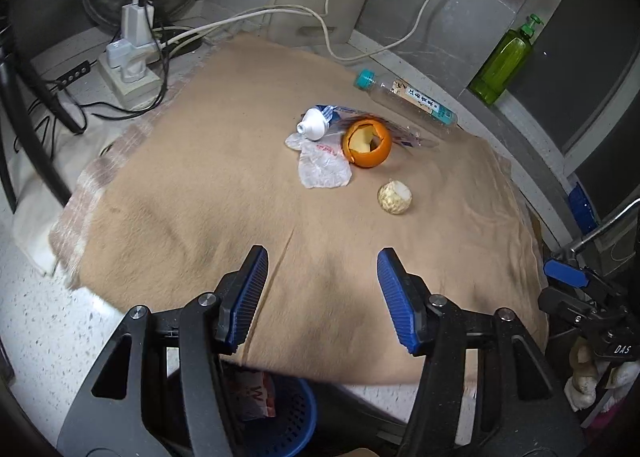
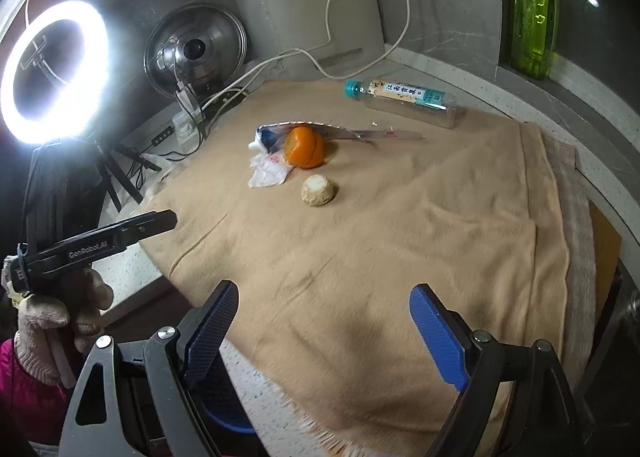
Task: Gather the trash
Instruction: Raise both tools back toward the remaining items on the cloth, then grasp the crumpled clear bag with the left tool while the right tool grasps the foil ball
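We note a tan blanket [image 1: 224,185] spread over the counter; all places below are given relative to it. At its near edge, below the counter, sits a blue perforated basket [image 1: 288,417] holding a reddish wrapper [image 1: 256,397]; we cannot tell what else is in it. On the blanket's far edge lies a clear plastic bottle [image 1: 412,101], on its side, teal cap on, and it looks empty. Beyond that far edge a green pump bottle [image 1: 505,61] stands upright on a ledge. Near the blanket's middle, a flattened toothpaste tube [image 1: 320,122] touches a hollow orange peel [image 1: 367,143] and a crumpled white wrapper [image 1: 322,167]. A pale stub of food [image 1: 395,197] lies just beside them. Left gripper [image 1: 322,297]: fingers apart, nothing between, over the near edge. Right gripper [image 2: 324,333]: fingers wide apart, nothing between.
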{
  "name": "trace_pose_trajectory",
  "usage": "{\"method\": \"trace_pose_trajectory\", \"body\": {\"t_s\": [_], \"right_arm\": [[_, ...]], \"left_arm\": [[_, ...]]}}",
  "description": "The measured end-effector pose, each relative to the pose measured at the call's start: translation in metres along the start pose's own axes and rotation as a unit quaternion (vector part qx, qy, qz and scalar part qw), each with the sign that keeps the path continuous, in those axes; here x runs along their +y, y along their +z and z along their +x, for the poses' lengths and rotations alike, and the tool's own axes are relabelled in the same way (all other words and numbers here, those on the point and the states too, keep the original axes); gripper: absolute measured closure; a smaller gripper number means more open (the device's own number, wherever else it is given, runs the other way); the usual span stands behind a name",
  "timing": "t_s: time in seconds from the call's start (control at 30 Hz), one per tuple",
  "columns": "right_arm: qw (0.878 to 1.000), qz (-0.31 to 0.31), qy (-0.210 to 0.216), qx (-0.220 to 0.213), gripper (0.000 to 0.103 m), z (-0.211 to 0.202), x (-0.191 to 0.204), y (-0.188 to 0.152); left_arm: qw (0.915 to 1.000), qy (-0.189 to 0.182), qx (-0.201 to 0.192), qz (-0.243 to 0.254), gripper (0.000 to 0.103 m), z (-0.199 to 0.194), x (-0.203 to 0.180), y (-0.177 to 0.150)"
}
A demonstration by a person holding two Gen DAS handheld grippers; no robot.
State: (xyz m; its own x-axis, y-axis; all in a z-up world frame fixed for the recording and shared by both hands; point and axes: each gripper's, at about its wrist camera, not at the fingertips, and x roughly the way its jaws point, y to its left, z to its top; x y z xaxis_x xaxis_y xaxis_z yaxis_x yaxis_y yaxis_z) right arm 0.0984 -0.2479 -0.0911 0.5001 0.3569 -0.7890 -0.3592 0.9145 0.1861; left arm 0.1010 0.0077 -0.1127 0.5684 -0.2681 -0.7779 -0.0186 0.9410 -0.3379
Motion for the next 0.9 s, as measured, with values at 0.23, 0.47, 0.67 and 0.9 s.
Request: {"method": "trace_pose_trajectory", "body": {"t_s": [0.23, 0.47, 0.67, 0.9], "right_arm": [[1.000, -0.019, 0.023, 0.010, 0.022, 0.018, -0.009, 0.022], [0.998, -0.031, 0.052, 0.030, 0.030, 0.044, -0.011, 0.042], [0.996, -0.041, 0.063, 0.053, 0.037, 0.074, -0.009, 0.056], [0.994, -0.047, 0.064, 0.071, 0.043, 0.105, -0.008, 0.066]], "left_arm": [[0.9999, 0.003, 0.015, 0.003, 0.045, 0.032, -0.013, 0.022], [0.9996, 0.003, 0.023, -0.017, 0.045, 0.057, -0.009, 0.044], [0.9990, 0.007, 0.030, -0.031, 0.045, 0.079, -0.002, 0.062], [0.9981, 0.013, 0.049, -0.036, 0.045, 0.111, 0.003, 0.076]]}}
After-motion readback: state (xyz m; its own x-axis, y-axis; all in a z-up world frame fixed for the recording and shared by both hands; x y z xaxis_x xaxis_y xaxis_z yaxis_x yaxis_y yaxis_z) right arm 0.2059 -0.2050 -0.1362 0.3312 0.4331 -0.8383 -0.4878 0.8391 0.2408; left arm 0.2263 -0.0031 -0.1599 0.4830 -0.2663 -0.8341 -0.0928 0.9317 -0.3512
